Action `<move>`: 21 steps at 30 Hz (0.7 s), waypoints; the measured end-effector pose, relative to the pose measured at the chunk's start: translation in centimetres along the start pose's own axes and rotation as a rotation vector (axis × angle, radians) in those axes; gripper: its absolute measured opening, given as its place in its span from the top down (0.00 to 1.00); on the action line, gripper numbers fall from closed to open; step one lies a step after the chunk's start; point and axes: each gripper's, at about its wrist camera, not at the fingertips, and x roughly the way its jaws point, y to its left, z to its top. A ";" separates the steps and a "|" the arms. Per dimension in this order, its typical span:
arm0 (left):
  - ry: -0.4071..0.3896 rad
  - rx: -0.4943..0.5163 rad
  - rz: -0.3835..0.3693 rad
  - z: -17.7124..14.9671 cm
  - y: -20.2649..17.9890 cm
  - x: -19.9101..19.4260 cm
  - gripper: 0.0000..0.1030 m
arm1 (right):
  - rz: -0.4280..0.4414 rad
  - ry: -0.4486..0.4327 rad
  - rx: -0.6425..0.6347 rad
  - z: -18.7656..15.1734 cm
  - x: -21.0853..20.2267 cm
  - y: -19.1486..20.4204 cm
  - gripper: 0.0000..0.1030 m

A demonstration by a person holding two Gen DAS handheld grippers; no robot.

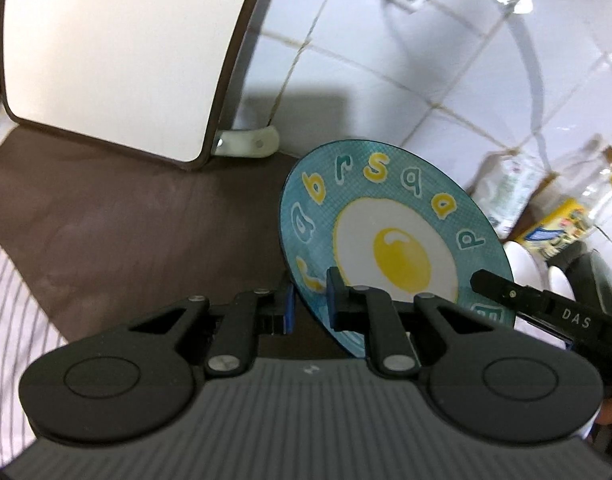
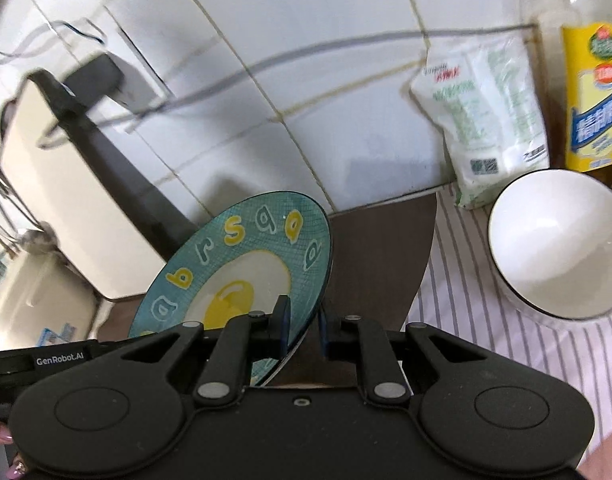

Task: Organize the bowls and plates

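A teal plate [image 1: 394, 240] printed with a fried egg and letters hangs tilted above the brown counter, held by both grippers on opposite rims. My left gripper [image 1: 311, 305] is shut on the plate's near-left rim. My right gripper [image 2: 303, 324] is shut on the plate [image 2: 242, 264] at its right rim. In the left wrist view, one black finger [image 1: 502, 290] of the right gripper lies over the plate's right edge. A white bowl [image 2: 554, 244] with a dark rim sits on the striped cloth to the right of the plate.
A cream appliance [image 1: 106, 60] with brown trim stands at the back left on the brown counter [image 1: 146, 220]. A white bag [image 2: 482, 120] and a yellow-labelled bottle [image 2: 594, 96] lean by the tiled wall. Striped cloth [image 2: 466, 280] covers the right side.
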 end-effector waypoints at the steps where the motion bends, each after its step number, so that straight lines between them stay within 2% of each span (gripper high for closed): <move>1: -0.002 0.005 -0.005 -0.1 -0.4 -0.6 0.87 | 0.005 -0.010 0.001 -0.2 -1.0 0.2 0.82; 10: 0.025 0.019 -0.049 -3.2 -2.6 -6.1 0.87 | 0.006 -0.069 0.028 -3.4 -8.5 0.8 0.82; 21: 0.085 0.048 -0.055 -7.5 -4.6 -8.6 0.86 | -0.018 -0.062 0.084 -7.9 -12.3 -0.7 0.81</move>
